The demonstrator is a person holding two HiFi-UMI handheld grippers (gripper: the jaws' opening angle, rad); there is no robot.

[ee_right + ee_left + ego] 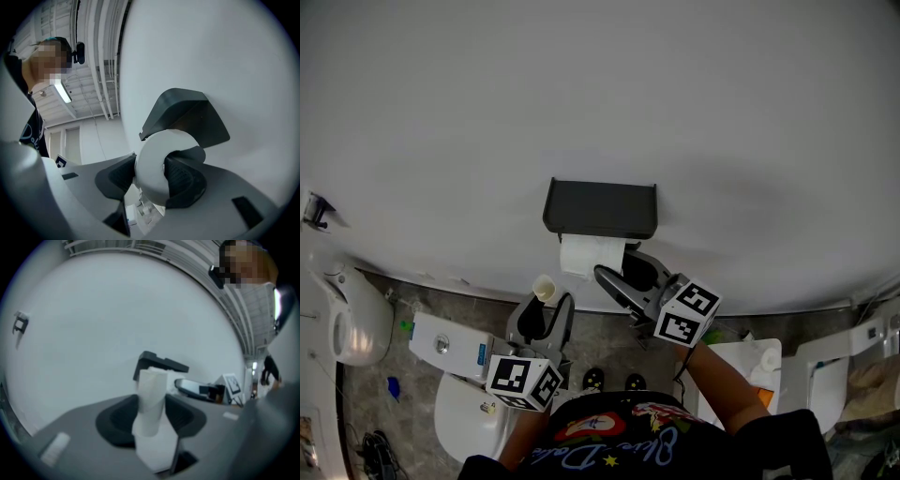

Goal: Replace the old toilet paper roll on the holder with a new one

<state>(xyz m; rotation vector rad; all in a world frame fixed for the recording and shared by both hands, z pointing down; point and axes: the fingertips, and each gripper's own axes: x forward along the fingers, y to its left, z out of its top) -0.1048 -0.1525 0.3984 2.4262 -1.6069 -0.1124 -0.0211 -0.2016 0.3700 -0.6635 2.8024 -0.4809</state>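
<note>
- The left tool (548,302) sits nearest the person, low and pointing level at the wall. It is clenched on the old cardboard core (544,288), a thin, pale, stiff tube that stands upright between the ribbed dark pads. My guess is that it waits there to keep the spent core out of the way.
- In the left gripper view a scrap of white paper seems to cling to the foot of the core; I cannot tell more of it.
- The right tool (614,262) reaches further in and slightly upward, just under the holder. It grasps the new roll (581,255). In the right gripper view one jaw lies against the roll's rounded outer side and the other seems to sit in its hollow middle, so they pinch the thick paper wall.
- Held by its wall, the roll keeps its open end free, probably so that it can slide along the holder's bar. The bar itself does not show.
- The new roll is fat, soft and matt white. It lies right below the holder's underside, near the left end, and I cannot tell whether it is seated yet.
- The holder (600,208) is dark, hard and boxy, with a flat shelf-like top, fixed to the wall.
- The wall (600,94) behind is smooth, plain and pale.
</note>
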